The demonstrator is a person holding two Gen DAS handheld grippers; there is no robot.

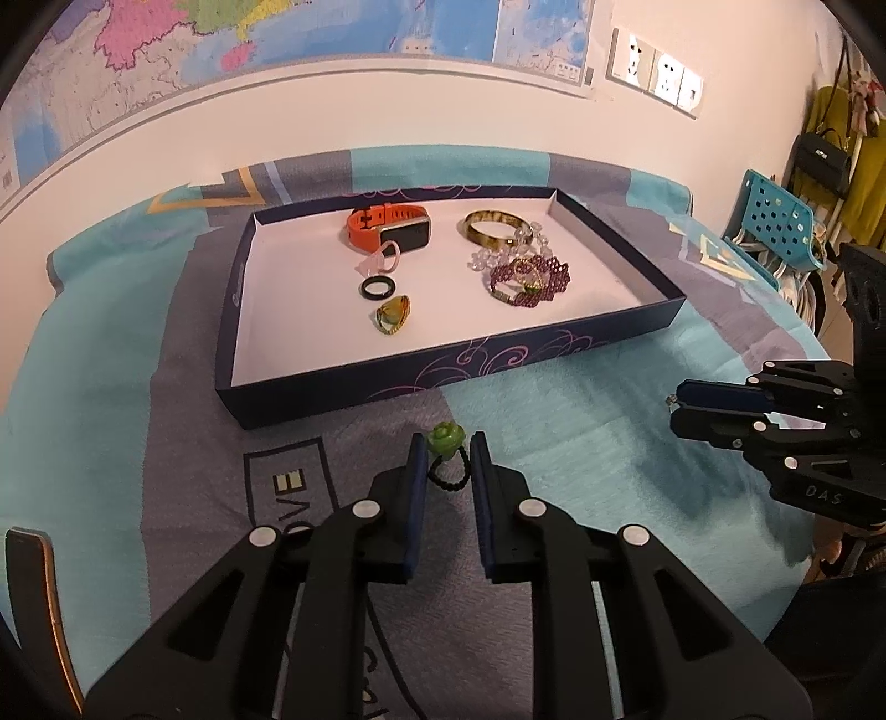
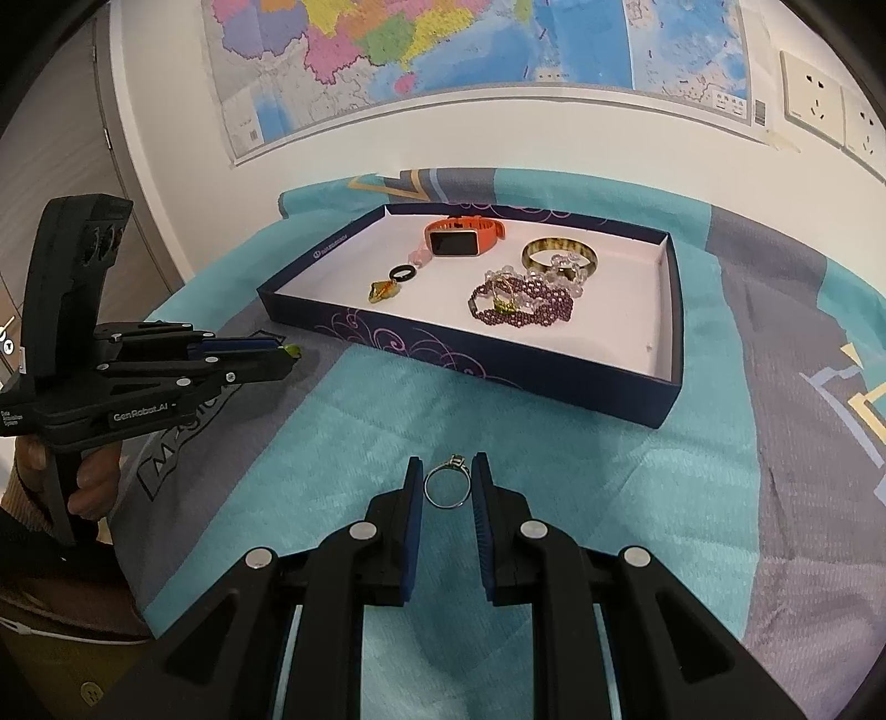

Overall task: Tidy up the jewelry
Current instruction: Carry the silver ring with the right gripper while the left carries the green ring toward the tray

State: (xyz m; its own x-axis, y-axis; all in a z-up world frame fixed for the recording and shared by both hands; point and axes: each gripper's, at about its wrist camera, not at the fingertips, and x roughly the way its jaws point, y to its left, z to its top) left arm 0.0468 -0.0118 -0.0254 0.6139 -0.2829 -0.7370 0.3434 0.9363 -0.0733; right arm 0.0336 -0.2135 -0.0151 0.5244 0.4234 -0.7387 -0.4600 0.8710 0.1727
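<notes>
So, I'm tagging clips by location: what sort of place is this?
Probably a room at home: a wall map, wall sockets, and handbags and clothes hanging beside a cloth-covered table.

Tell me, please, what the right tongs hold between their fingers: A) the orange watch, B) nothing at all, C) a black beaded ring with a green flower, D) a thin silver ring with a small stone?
D: in the right wrist view, the right tongs grip a thin silver ring between their pads, above the cloth and short of the tray.
</notes>
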